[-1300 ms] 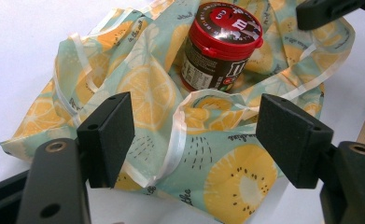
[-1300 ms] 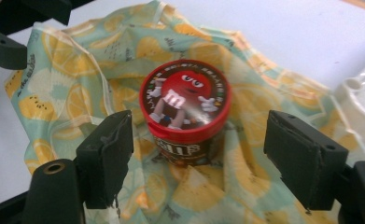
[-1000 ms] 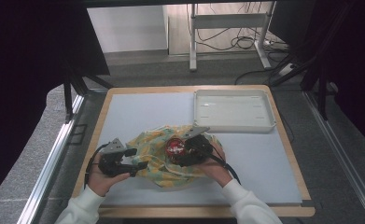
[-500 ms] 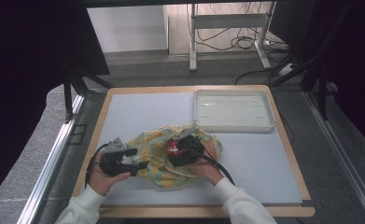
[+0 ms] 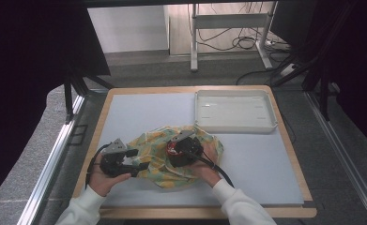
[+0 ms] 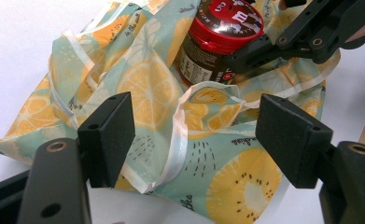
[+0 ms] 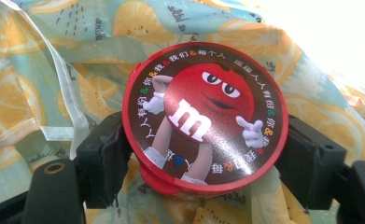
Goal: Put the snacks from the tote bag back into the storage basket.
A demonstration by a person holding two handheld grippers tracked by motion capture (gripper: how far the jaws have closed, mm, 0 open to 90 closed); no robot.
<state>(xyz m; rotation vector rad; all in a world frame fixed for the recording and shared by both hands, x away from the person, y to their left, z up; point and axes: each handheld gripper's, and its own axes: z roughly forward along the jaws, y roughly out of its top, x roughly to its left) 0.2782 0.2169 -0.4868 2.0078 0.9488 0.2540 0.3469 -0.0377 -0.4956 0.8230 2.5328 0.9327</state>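
A crumpled bag (image 5: 155, 164) printed with lemons and kiwis lies on the table's near half. My right gripper (image 5: 181, 151) is over its middle, shut on a jar with a red lid (image 7: 203, 116). Its jaws have just been closing, with the jar between them, and both pads press on the lid's sides. The jar (image 6: 222, 28) stands upright among the bag's folds. My left gripper (image 6: 194, 135) stands open at the bag's left edge, where a white ribbon handle (image 6: 178, 140) and the bag's rim (image 6: 147, 93) lie between its jaws, untouched.
An empty white tray (image 5: 235, 110) stands at the back right of the grey table mat (image 5: 139, 112). The wooden table edge (image 5: 294, 150) runs along the right. Cables and a metal stand lie on the floor beyond the table.
My right gripper has moved a little to the left and down with the jar, further over the bag. The left gripper has kept still.
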